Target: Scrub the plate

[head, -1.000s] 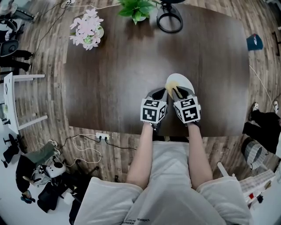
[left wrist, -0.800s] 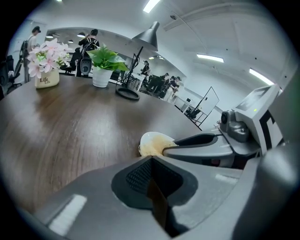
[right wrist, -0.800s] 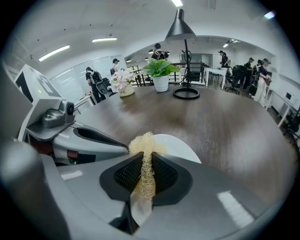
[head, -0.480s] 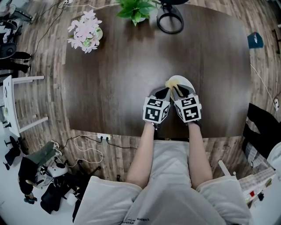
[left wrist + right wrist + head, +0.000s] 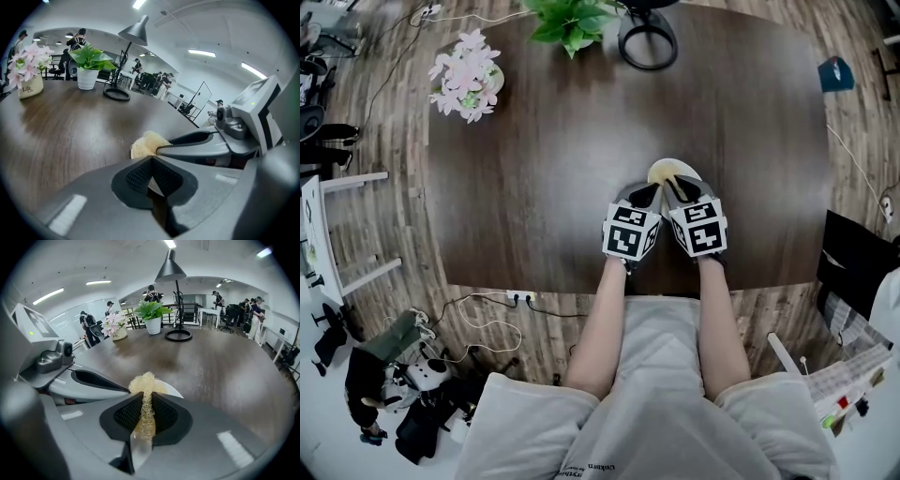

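L gripper [image 5: 151,161] jaws closed on thin white rim of plate [image 5: 686,172]. R gripper [image 5: 146,401] jaws clamped on yellow loofah scrubber [image 5: 146,383], tuft over plate. Plate near tabletop [image 5: 534,169] near edge, right of centre. Flower pot [image 5: 464,75] at far-left corner; potted plant [image 5: 572,21], lamp base [image 5: 647,42] along far edge.

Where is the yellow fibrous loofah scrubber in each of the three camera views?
Head view: the yellow fibrous loofah scrubber lies on the white plate, just right of centre.
Left gripper view: a pale tuft near the picture's centre.
Right gripper view: low centre, pinched in the jaws of the right gripper.
Shared landmark: the black ring-shaped lamp base, at the far edge of the table.
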